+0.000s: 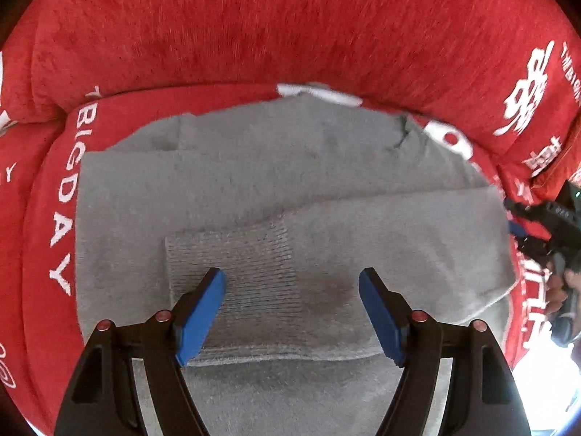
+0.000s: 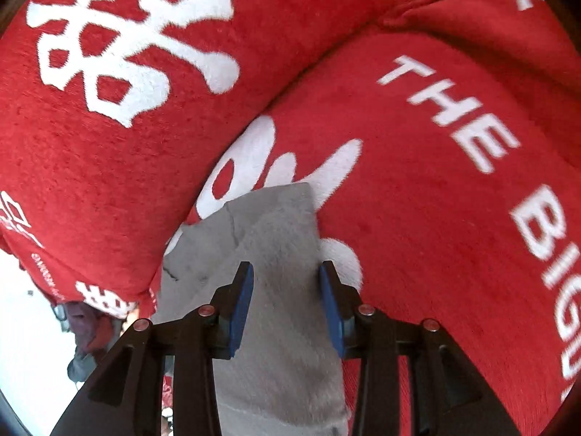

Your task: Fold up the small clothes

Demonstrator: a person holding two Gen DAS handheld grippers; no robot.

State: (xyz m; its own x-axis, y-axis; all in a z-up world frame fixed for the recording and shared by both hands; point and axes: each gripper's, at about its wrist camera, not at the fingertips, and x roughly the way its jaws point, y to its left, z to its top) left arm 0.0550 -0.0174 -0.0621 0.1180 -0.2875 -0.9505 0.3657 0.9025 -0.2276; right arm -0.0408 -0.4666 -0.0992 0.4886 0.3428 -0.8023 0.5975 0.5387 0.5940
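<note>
grey knit, soft and partly folded, fills the near view: the garment [image 1: 254, 189] lies flat on the red blanket [image 1: 254, 29], one sleeve [image 1: 363, 254] laid across the body so its ribbed cuff [image 1: 232, 265] rests near the middle. the left hand-held gripper [image 1: 292, 312] hovers over that cuff with its blue pads [image 1: 201, 314] spread wide and nothing between them, probably placed to press or pick up the sleeve for the next fold. the right hand-held gripper [image 2: 287, 307] stands at the garment's far right edge, jaws partly apart and astride a strip of grey cloth [image 2: 279, 239]; i cannot tell whether the pads touch the cloth, though they do not look clamped on it. it shows small and dark at the right rim of the left view, with part of a hand. further off, the blanket bunches into a thick roll, its white lettering [image 2: 472, 109] cut off by the fisheye edge. what carries the blanket is hidden. the garment's lower hem runs out of frame, so its type is uncertain.
</note>
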